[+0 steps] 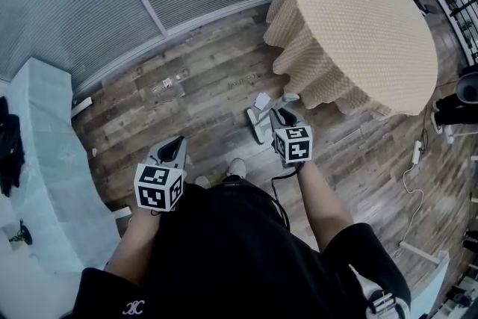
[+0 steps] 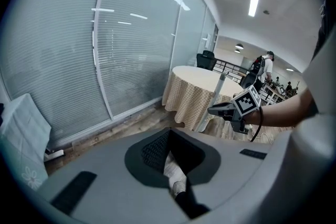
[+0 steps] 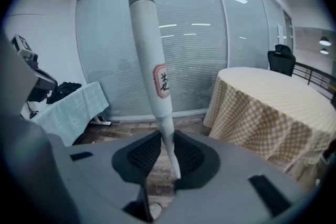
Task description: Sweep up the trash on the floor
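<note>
My right gripper (image 1: 283,117) (image 3: 167,136) is shut on a white sweeping-tool handle (image 3: 156,73) with a grey top and a red label. The handle stands upright between the jaws. Its lower end (image 1: 257,124) rests on the wood floor beside the round table. In the left gripper view the same handle (image 2: 216,96) rises above the right gripper (image 2: 224,110). My left gripper (image 1: 177,143) (image 2: 168,131) is shut on nothing and hangs in front of my body. Scraps of trash (image 1: 166,85) lie on the floor near the glass wall, far ahead of both grippers.
A round table with a checked beige cloth (image 1: 358,26) stands ahead on the right. A table under a pale blue cover (image 1: 45,160) lines the left side. Blinds on glass close off the far side. A power strip with a cable (image 1: 417,153) lies at right.
</note>
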